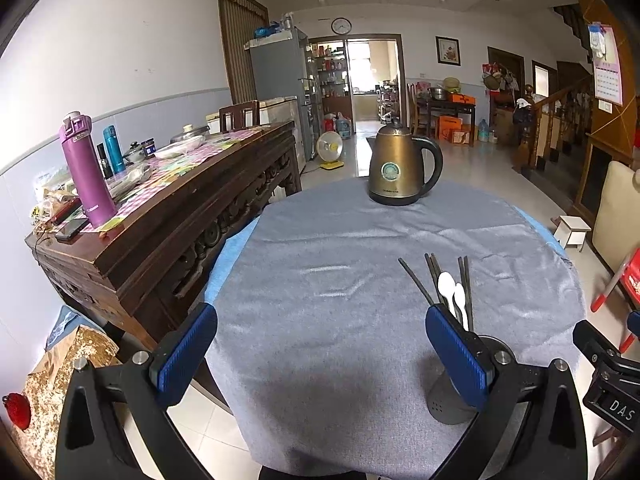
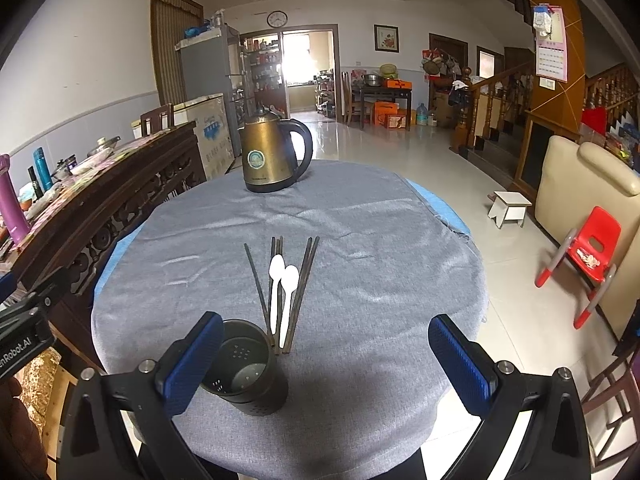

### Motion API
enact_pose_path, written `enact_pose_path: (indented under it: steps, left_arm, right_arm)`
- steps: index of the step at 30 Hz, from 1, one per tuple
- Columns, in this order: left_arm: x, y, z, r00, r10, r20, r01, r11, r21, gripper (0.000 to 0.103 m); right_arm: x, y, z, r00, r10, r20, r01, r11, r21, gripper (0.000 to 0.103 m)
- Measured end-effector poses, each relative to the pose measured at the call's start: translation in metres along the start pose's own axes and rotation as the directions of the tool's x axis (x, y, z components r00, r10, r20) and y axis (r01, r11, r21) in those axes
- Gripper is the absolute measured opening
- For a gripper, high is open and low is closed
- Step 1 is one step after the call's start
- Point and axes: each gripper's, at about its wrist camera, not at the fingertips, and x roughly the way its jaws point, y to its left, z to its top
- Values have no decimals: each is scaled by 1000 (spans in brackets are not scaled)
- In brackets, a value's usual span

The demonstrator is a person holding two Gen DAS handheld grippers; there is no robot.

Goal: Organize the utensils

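Fingers point(image 2: 464, 364) of both grippers stand apart, empty. Thin chopsticks point(image 2: 304, 280) and light plastic spoons point(image 2: 288, 280) probably slip; pinch mid-shaft, drop into the holder point(image 2: 244, 368).

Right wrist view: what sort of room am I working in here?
Most likely a home's dining and living area: a kettle on a cloth-covered round table, a fridge by the wall, and a child's red chair.

The left gripper point(image 1: 320, 354) hangs level, jaws spread wide; at its 3 o'clock the right gripper point(image 2: 326, 360) matches, also gaping.
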Motion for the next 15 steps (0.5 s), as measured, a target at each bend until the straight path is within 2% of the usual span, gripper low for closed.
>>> enact_pose_path:
  steps: [15]
  left_arm:
    - [3,3,-4,1000,-16,-8,16,1000,-11,103]
  right_arm:
    - [5,6,-4,1000,-4,-17,4,1000,-8,103]
